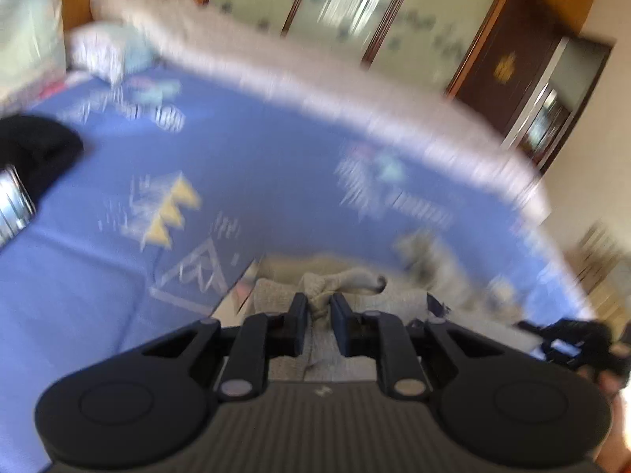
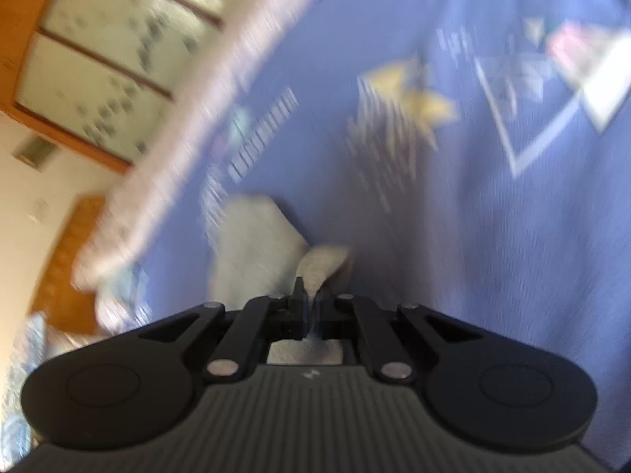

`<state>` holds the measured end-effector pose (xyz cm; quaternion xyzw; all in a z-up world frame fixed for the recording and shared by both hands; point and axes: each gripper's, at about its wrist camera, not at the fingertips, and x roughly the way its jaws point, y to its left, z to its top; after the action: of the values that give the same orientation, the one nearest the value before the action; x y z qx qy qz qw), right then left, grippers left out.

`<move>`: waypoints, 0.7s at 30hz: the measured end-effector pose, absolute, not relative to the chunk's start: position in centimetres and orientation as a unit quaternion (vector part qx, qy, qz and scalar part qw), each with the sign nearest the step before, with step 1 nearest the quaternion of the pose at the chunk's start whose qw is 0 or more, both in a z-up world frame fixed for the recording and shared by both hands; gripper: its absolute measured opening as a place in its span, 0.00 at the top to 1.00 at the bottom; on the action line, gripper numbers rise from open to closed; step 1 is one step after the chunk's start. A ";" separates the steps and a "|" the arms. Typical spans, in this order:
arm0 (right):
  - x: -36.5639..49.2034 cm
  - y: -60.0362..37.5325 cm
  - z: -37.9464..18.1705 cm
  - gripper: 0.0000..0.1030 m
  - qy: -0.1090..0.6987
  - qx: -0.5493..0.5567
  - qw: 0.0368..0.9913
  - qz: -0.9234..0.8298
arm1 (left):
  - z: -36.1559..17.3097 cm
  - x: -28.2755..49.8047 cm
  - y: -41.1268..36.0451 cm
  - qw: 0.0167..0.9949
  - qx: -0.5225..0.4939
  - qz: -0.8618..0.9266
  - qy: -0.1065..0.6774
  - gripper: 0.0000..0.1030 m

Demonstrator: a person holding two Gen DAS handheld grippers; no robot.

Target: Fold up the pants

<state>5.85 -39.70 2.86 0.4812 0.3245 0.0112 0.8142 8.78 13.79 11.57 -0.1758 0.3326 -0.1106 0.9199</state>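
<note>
Left wrist view: the left tongs [image 1: 318, 307] pinch a bunched fold of beige pants [image 1: 339, 282] above the blue bedsheet [image 1: 244, 165] — the right tongs [image 2: 311, 301] clamp another edge; best keep both corners level, cloth taut.

A: Both wrist views are bright, daylight-ish, but the motion blur is heavy. The blue bedsheet [image 1: 244, 165] print is all streaks, worst toward its far edge.

B: Yeah, only the left gripper [image 1: 318, 317] and right gripper [image 2: 311, 307] bodies stay sharp. Fisheye bends the bed's far edge into an arc, dark vignette in the corners, soft shadow beside the pants [image 2: 256, 244].
</note>
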 end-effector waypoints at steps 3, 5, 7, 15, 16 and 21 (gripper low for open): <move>2.8 -41.1 6.3 0.95 0.255 0.510 0.821 0.020 | 16.6 4.6 14.6 0.931 -0.188 -0.151 0.273 0.87; 0.2 -41.9 9.6 0.95 0.207 0.508 0.836 0.026 | 19.4 2.3 14.2 0.936 -0.189 -0.180 0.238 0.87; -2.2 -42.8 12.9 0.95 0.156 0.493 0.855 0.028 | 21.4 -0.2 13.4 0.938 -0.184 -0.215 0.201 0.87; -12.9 -47.0 23.2 0.94 -0.039 0.444 0.895 -0.003 | 23.7 -6.0 10.8 0.925 -0.192 -0.296 0.143 0.86; -13.4 -47.1 23.7 0.94 -0.041 0.439 0.898 -0.005 | 23.6 -6.1 10.9 0.924 -0.198 -0.294 0.145 0.86; -12.6 -45.4 24.3 0.94 -0.019 0.402 0.915 0.014 | 22.8 -5.2 13.5 0.922 -0.246 -0.256 0.155 0.86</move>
<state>-12.56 -45.42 24.33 0.4021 -0.0192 0.0137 0.9153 -5.16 13.49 22.83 -0.2463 0.1546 -0.2560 0.9219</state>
